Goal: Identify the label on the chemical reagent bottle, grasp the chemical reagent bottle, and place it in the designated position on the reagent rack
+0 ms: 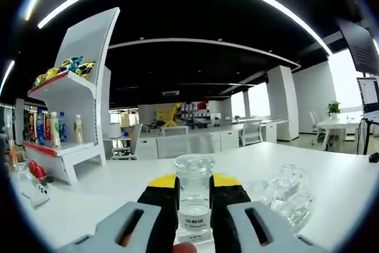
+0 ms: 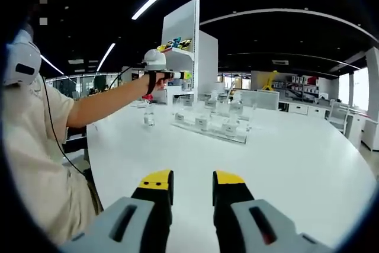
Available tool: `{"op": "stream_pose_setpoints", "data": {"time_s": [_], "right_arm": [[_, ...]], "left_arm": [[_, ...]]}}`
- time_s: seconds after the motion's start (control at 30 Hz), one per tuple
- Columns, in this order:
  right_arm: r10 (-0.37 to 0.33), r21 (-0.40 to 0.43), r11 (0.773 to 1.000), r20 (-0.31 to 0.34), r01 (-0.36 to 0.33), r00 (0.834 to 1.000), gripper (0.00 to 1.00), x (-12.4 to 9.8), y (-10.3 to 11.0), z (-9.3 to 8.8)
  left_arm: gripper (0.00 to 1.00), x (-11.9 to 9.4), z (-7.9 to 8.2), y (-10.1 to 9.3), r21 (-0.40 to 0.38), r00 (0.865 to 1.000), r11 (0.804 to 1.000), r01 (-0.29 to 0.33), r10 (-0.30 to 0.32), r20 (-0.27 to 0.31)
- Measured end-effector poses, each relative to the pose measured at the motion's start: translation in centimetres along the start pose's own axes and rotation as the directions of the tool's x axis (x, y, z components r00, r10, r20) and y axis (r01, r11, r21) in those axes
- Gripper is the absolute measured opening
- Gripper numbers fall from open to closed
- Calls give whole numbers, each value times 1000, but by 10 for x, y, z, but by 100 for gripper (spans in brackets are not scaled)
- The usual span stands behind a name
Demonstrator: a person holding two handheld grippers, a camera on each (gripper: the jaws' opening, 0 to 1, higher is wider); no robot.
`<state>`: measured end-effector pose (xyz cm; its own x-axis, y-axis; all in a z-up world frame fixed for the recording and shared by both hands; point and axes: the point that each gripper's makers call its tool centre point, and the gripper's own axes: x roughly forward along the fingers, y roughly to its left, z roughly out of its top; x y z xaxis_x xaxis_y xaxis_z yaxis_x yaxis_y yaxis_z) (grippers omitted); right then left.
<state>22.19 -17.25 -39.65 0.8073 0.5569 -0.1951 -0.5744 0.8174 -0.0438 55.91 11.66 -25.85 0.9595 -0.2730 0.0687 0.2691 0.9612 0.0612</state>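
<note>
Both grippers have black jaws with yellow tips. Seen in the left gripper view, the left gripper [image 1: 193, 197] is clamped on a clear glass reagent bottle [image 1: 193, 197], which stands upright between the two jaws with its wide round mouth rising above the yellow tips. A white label [image 1: 195, 224] low on the bottle faces the camera; its print is too small to read with certainty. Under and ahead of the jaws spreads a large white table [image 1: 331, 176]. Ahead and to the left of the gripper stands a white shelf unit [image 1: 80, 93] with coloured snack bags on its upper level and drink bottles on the lower one. Just to the right of the jaws lies a group of clear glass pieces [image 1: 284, 191], blurred by the lens.

The right gripper [image 2: 192, 202] hangs above the same table [image 2: 308, 164] with its jaws apart and nothing between them. Left of it sits the person [image 2: 35, 164] in a light shirt, one arm stretched forward over the table, the hand holding the other gripper [image 2: 160, 69] up in the air. Ahead of the right jaws, well apart from them, a clear reagent rack [image 2: 213, 119] rests on the table, holding several small labelled bottles, with a lone small bottle [image 2: 148, 117] just to its left.
</note>
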Motion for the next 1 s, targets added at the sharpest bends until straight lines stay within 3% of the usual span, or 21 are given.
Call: {"op": "stream_pose_setpoints", "data": {"time_s": [0.63,1.0], "right_arm": [[-12,0,1000,-9,12,1000,26,1,-6,0],[-17,10,1000,-21,18,1000,26,4,-11,-2]], "left_arm": [[20,26,-16,8,-22,1000,1000,-7,7,-3],[20,27,-19,11,-34,999,999,-35,36,39]]}}
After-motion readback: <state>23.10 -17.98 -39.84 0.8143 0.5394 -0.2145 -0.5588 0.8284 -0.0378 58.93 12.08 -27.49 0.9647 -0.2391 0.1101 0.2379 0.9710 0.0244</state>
